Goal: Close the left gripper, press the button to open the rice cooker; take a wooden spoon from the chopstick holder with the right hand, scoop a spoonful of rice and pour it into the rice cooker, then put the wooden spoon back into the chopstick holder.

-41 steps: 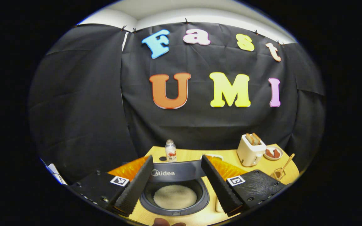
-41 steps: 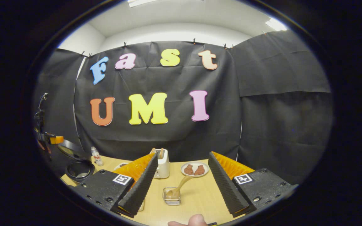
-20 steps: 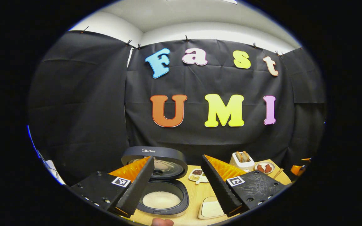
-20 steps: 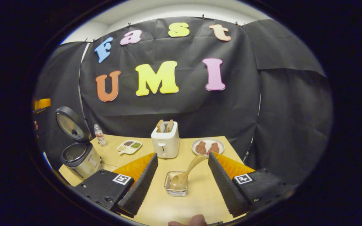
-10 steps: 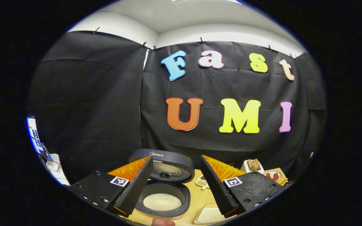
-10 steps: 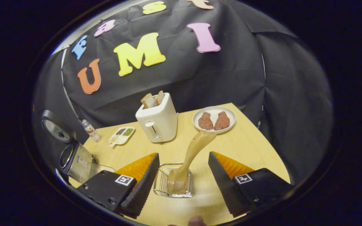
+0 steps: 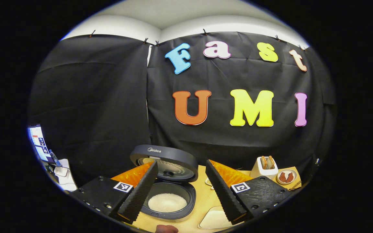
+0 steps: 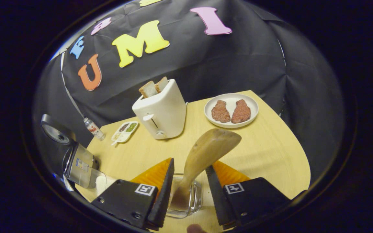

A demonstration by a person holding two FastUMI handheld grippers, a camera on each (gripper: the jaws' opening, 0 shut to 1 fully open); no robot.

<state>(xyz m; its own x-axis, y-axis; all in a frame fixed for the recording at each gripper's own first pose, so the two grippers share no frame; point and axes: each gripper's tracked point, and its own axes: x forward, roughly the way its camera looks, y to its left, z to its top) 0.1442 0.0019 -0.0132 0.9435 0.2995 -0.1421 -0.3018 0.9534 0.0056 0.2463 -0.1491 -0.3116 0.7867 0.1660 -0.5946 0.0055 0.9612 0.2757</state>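
Wood is looking stiff, light and smooth: the tan wooden spoon point(image 8: 202, 155) is standing in the clear chopstick holder point(image 8: 186, 199) at 6 o'clock on the bench point(image 8: 270, 152), its handle leaning between the right hand-held gripper point(image 8: 186, 189)'s half-open fingers, untouched; gripping mid-handle seems safest.

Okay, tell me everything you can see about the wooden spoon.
The wooden spoon looks like smooth, light brown wood. It stands tilted in the chopstick holder, a small basket on the table, one end down inside it and its broad rounded end up, leaning toward the plate of meat. The right gripper straddles its shaft, its fingers apart.
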